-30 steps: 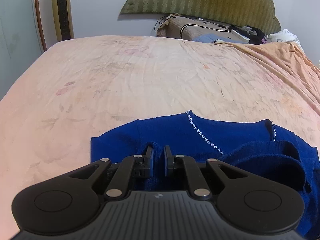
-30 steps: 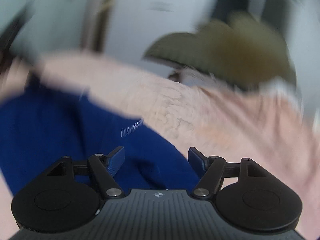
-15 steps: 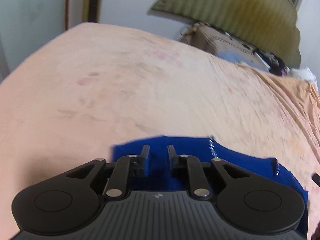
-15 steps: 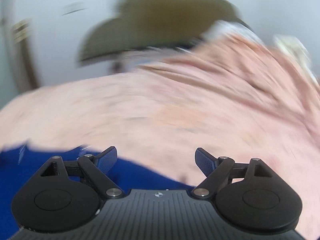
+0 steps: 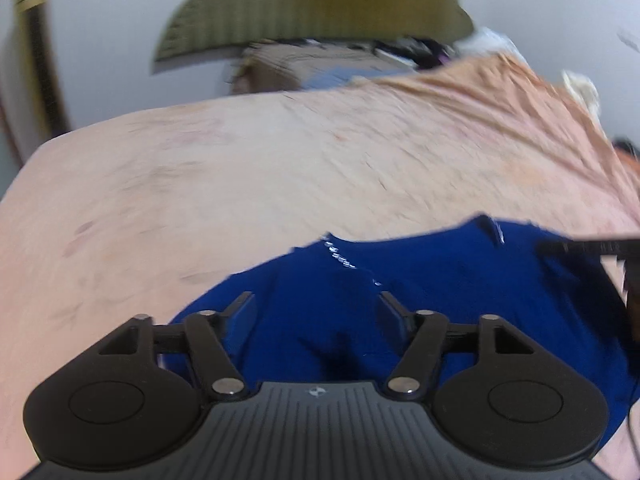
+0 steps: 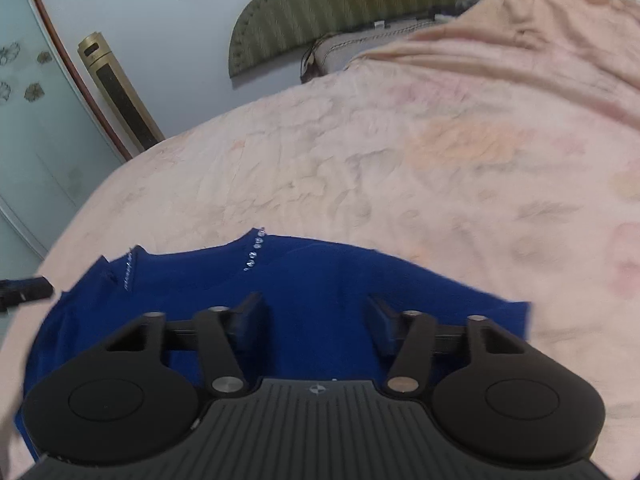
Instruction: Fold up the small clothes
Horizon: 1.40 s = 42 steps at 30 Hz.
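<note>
While unpinched, blue sweater (image 6: pixel 320 280) on bedspread (image 6: pixel 360 160)

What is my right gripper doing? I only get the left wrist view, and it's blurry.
Observer: The right gripper is closing. Its fingers are apart above the blue sweater, with no fabric pinched between them.
Operator: Where does the sweater end on that side?
Observer: Its side edge lies flat on the pink bedspread, a little beyond the fingers toward the right of the right wrist view.
</note>
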### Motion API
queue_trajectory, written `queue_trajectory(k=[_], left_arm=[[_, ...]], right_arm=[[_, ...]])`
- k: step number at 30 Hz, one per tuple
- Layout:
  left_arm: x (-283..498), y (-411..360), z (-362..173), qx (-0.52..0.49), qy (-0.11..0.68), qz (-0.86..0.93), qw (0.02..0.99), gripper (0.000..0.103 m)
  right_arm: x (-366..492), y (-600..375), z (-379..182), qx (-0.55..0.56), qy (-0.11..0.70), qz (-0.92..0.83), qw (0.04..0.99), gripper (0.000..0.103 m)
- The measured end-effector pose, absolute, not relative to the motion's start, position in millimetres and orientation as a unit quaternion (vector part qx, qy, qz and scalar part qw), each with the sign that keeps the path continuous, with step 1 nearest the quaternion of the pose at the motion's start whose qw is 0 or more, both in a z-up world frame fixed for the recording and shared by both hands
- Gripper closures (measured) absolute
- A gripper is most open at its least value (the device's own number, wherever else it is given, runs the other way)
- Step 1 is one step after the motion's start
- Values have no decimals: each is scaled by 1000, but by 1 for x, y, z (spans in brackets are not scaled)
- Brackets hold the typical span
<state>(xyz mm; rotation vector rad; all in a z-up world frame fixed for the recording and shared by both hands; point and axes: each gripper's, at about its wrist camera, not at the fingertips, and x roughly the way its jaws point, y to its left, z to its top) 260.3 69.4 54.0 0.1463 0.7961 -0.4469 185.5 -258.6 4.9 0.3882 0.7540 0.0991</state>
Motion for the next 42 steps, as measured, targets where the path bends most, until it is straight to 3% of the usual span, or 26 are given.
queue_trajectory(k=[2, 4, 5, 6, 8, 12, 15, 16, 17, 18, 22, 24, 26, 29, 32, 34, 35, 36, 37, 42], left_arm=[[271, 59, 43, 97, 387, -200, 895, 34], [280, 53, 32, 105, 388, -178, 898, 40], [285, 54, 28, 93, 396, -175, 897, 78], [289, 58, 25, 72, 413, -175, 891, 99], [289, 65, 24, 40, 421, -171, 890, 99], [283, 69, 26, 54, 389, -133, 910, 99], [291, 72, 16, 37, 408, -117, 905, 97], [288, 72, 17, 38, 401, -108, 909, 96], [282, 72, 21, 41, 388, -103, 915, 96], [274, 71, 26, 47, 376, -97, 920, 96], [233, 60, 44, 89, 343, -93, 931, 93], [215, 51, 44, 99, 348, -122, 924, 86], [203, 39, 34, 133, 349, -135, 918, 75], [200, 32, 15, 191, 350, -81, 914, 73], [179, 44, 27, 155, 337, -85, 925, 69], [164, 45, 29, 160, 331, -84, 926, 54], [156, 44, 27, 169, 325, -80, 927, 41], [150, 42, 24, 177, 320, -73, 928, 37], [144, 39, 21, 183, 319, -70, 927, 37], [126, 45, 11, 157, 333, -72, 927, 37]], right_arm=[[183, -251, 7, 167, 362, 30, 917, 72], [183, -254, 7, 162, 355, 17, 921, 96], [179, -258, 8, 169, 350, 16, 921, 96], [178, -260, 9, 176, 343, 14, 922, 97], [173, -265, 10, 177, 332, 4, 927, 97], [160, -265, 20, 164, 295, -17, 941, 98], [172, -263, 13, 145, 319, -40, 936, 95], [179, -261, 5, 140, 341, -42, 929, 86], [180, -259, 2, 134, 347, -53, 927, 85], [175, -257, 4, 130, 338, -64, 930, 75], [137, -234, 34, 85, 284, -42, 954, 58], [129, -217, 35, 74, 306, 34, 949, 48], [127, -200, 24, 71, 338, 99, 933, 48], [136, -185, 5, 19, 362, 61, 930, 40], [137, -194, 10, 43, 352, -22, 935, 37], [120, -188, 22, 51, 329, -24, 943, 28], [110, -180, 25, 40, 321, -6, 946, 23], [100, -171, 27, 25, 316, 16, 948, 12], [93, -162, 25, 10, 314, 30, 949, 6], [93, -139, 4, -58, 354, -3, 934, 6]])
